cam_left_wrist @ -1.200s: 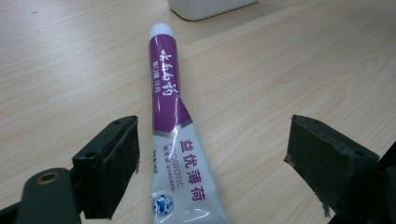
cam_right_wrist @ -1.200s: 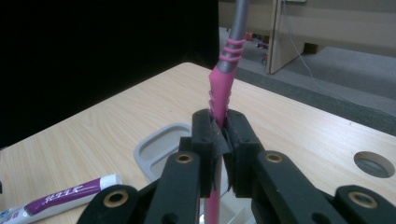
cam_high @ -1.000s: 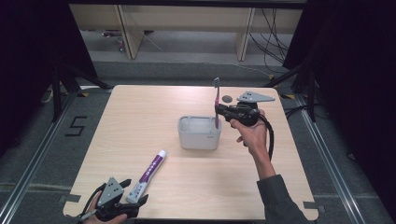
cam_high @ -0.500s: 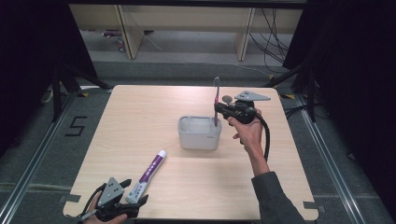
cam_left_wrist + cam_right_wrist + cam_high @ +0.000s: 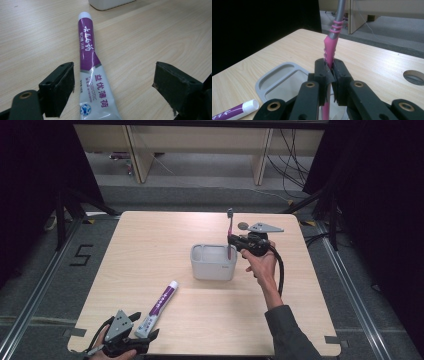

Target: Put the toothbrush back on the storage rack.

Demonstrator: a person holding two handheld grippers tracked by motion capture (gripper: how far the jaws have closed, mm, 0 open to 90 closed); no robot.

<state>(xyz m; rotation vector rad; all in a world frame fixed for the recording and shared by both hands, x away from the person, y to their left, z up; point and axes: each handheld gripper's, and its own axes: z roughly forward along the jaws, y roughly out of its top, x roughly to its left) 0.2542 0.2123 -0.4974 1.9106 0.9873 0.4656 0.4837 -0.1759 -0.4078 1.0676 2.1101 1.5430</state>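
The toothbrush (image 5: 229, 232) has a pink handle with raised ribs that passes into a grey neck; it stands nearly upright, its lower end down inside the grey holder (image 5: 212, 268) at the right rim. The right gripper (image 5: 235, 241) has its jaws closed tight on the pink handle, the hand reaching in from the right side of the wooden table (image 5: 150, 250). In the right gripper view the handle (image 5: 330, 47) rises from between the pressed pads, and the holder (image 5: 274, 80) shows a shallow side tray beside its deeper well, a detail the high view leaves faint. The high view gives the bristle head at the top of the brush.

Well apart, near the table's front left, lies a purple and white toothpaste tube (image 5: 161, 302), cap pointing toward the holder. The left gripper (image 5: 142, 336) sits at its flat end. In the left gripper view the jaws stand wide, the tube (image 5: 92, 75) between them untouched, Chinese lettering on it.
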